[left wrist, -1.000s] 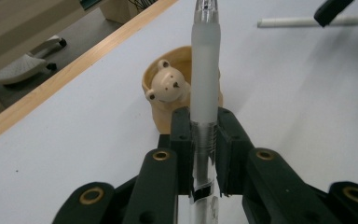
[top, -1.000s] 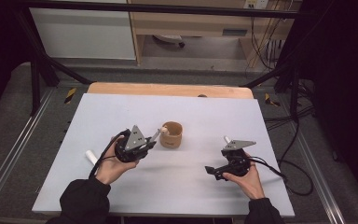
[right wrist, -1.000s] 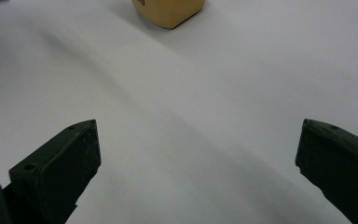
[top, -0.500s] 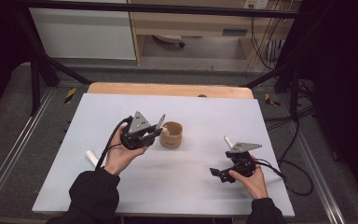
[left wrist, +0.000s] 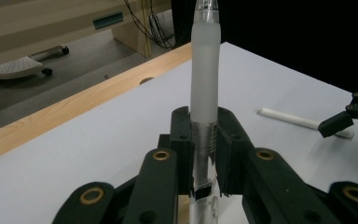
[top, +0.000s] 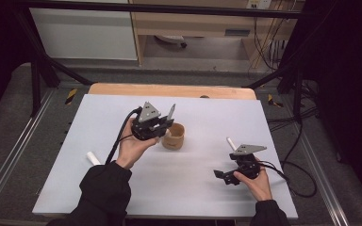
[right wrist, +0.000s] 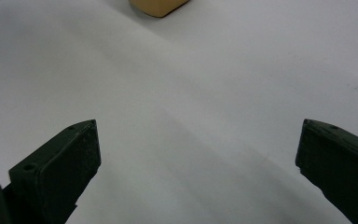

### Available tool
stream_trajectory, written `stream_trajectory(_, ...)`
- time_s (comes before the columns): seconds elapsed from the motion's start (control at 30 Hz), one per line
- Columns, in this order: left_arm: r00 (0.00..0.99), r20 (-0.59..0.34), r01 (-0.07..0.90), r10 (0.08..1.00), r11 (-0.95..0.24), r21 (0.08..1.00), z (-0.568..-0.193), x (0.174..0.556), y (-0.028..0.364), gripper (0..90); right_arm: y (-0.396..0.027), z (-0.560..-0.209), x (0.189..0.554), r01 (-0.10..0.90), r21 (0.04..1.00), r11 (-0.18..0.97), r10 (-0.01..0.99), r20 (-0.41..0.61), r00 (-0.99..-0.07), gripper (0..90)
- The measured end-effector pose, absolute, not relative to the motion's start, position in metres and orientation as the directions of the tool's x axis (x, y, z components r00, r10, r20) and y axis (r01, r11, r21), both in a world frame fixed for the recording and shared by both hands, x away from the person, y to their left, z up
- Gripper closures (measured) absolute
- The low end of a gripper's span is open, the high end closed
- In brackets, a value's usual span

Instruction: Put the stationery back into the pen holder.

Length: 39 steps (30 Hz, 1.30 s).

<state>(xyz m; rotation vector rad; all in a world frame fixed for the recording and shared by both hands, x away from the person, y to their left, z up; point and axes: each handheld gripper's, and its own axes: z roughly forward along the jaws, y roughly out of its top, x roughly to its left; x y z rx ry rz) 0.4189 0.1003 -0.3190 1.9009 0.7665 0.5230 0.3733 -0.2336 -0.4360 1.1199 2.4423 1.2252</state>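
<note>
My left gripper [top: 166, 125] is shut on a frosted translucent pen [top: 171, 113] that sticks up beyond the jaws. It hangs just left of a small wooden cup [top: 174, 139] at the table's middle. In the left gripper view the pen [left wrist: 204, 70] stands upright between the black pads of my left gripper [left wrist: 204, 126]. My right gripper [top: 225, 165] rests low at the front right, jaws wide open and empty. In the right gripper view my right gripper [right wrist: 198, 154] faces bare table, with the cup's base [right wrist: 158, 5] at the top edge.
A white pen [top: 229, 142] lies just beyond my right gripper, also seen as a white pen [left wrist: 303, 122] in the left gripper view. Another white pen [top: 93, 157] lies at the front left. The white table top [top: 188, 197] ends in a wooden strip [top: 169, 90] at the back.
My left hand has lifted the pen and carried it away from the person and to the right, up beside the cup. The right gripper has barely shifted.
</note>
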Motion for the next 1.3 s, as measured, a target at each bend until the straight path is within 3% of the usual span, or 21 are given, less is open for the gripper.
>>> stream_trajectory(0.6, 0.695, 0.016, 0.301, 0.718, -0.312, 0.901, -0.331, 0.449, 0.065, 78.8, -0.233, -0.437, 0.373, 0.544, 0.752, 0.373, 0.698, 0.16, -0.698, 0.7)
stream_trajectory(1.3, 0.678, 0.01, 0.324, 0.735, -0.311, 0.894, -0.356, 0.48, 0.053, 78.8, -0.232, -0.439, 0.373, 0.543, 0.746, 0.384, 0.692, 0.157, -0.705, 0.7)
